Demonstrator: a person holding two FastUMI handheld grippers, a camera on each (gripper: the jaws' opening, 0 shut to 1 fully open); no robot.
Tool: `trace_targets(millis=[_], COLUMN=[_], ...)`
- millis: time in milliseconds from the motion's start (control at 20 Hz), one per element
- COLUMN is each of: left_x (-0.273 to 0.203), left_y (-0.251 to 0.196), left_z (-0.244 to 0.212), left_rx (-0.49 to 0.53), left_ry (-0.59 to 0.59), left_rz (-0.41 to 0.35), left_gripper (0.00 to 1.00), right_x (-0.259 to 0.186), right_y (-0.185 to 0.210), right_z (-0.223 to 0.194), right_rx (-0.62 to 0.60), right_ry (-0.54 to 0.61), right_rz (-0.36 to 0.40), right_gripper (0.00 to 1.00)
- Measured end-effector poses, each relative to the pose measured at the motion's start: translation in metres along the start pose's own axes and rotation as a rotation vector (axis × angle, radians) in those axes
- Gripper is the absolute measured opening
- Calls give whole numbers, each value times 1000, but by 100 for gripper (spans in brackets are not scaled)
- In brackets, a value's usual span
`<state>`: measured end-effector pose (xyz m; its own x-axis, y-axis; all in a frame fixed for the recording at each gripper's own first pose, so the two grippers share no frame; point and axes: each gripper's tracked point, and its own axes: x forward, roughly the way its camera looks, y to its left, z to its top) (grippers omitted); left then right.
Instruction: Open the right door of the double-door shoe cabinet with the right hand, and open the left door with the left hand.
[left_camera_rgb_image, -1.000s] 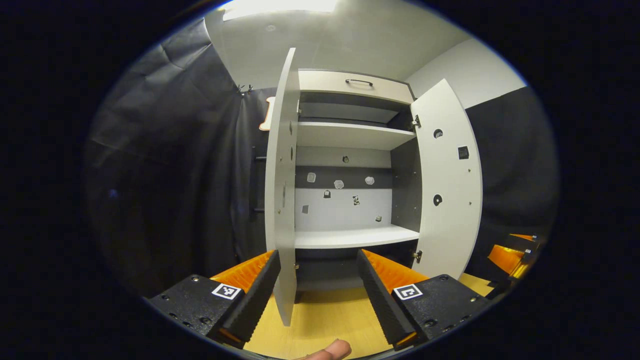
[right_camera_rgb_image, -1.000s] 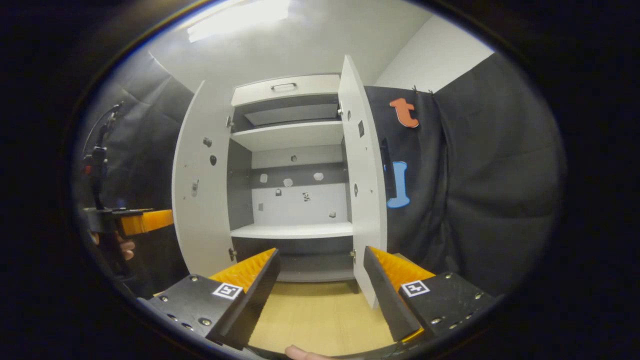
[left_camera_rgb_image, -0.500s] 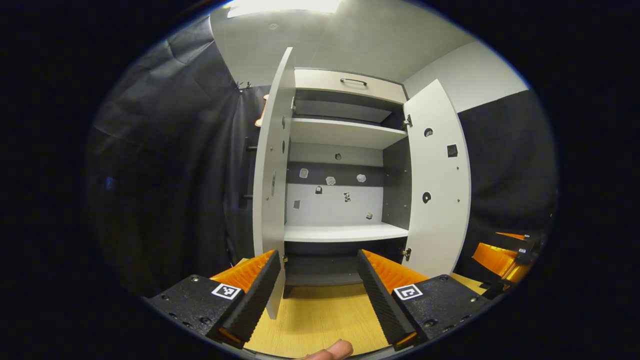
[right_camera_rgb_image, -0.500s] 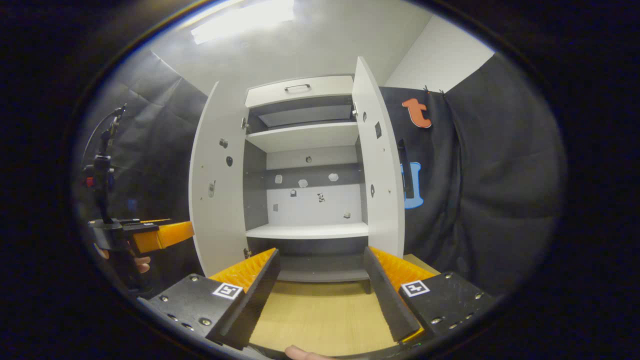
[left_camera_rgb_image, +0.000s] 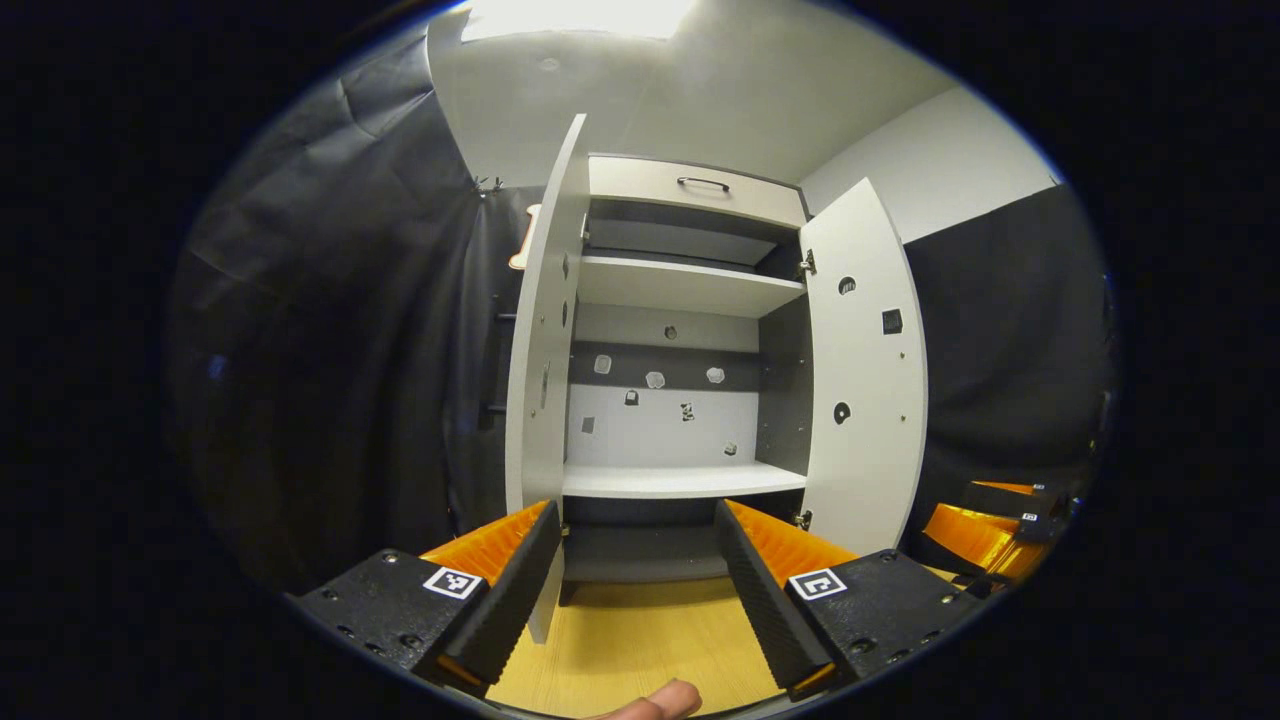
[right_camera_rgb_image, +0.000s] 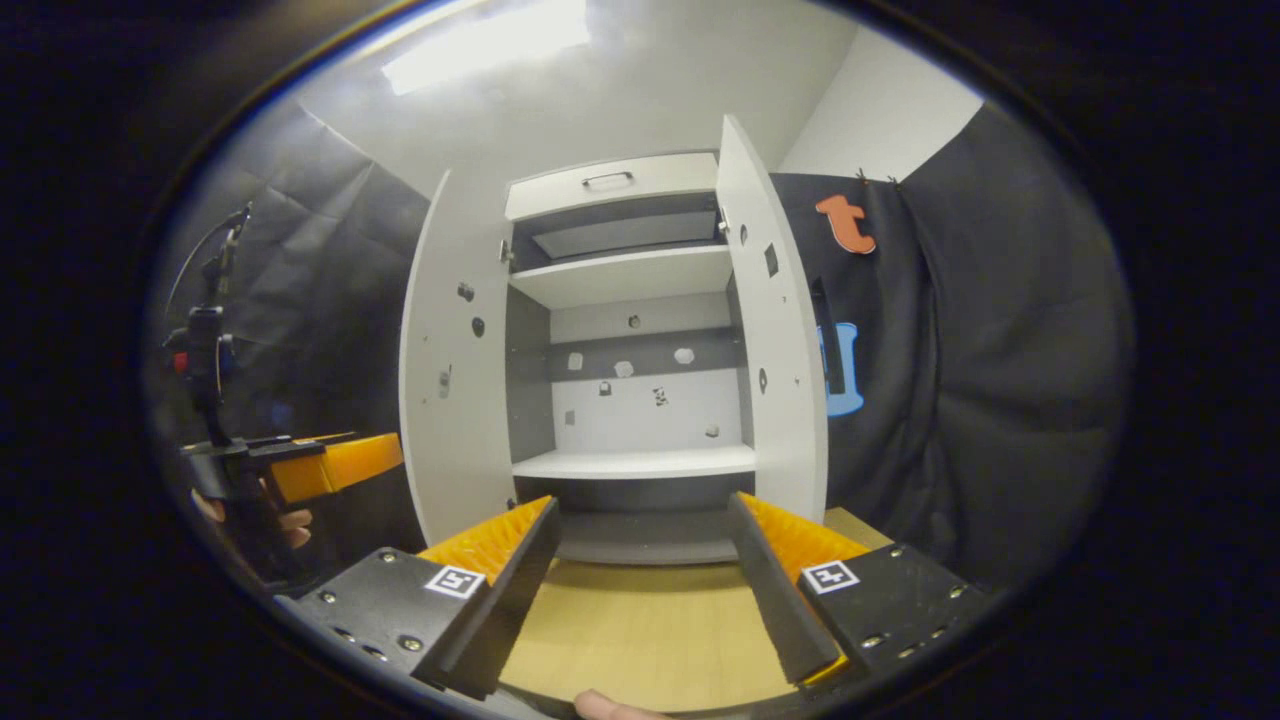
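Both hand-held grippers (left_camera_rgb_image: 635, 560) (right_camera_rgb_image: 640, 560) open, cabinet (right_camera_rgb_image: 630, 300) doors open

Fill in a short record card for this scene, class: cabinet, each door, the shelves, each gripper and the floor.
cabinet: white, with a closed drawer on top
left door: open
right door: open
shelves: two, both bare
left gripper: open, holding nothing, clear of the left door
right gripper: open, holding nothing, clear of the right door
floor: light wood

White shoe cabinet (right_camera_rgb_image: 640, 380), both doors open
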<state>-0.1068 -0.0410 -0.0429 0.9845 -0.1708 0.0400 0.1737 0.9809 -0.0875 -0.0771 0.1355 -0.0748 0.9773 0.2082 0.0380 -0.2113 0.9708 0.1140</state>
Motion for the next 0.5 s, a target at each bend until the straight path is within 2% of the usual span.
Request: trace_targets(millis=[150,200,250,350,400,500], left_x=[-5,-6,-6,-7,-5,-4], left_y=[-2,-3,-2,3,5,11], left_z=[7,9,10,8,8,5], left_rx=[13,8,0,0,1,-2], left_ry=[-22,-30,-34,-26,-25,-17], left_rz=[-6,-6,0,15,28,52], left_gripper=[96,99,95,96,92,96], right_x=[0,1,0,-2,-3,-6], right_y=[0,1,1,3,4,8], right_z=[1,1,1,3,5,14], right_rx=[-19,-19,-18,-10,-6,18], right_ry=[-5,-6,-6,-8,-17,-51], right_rz=[-4,-3,-1,10,19,48], right_gripper=[99,97,97,97,97,98])
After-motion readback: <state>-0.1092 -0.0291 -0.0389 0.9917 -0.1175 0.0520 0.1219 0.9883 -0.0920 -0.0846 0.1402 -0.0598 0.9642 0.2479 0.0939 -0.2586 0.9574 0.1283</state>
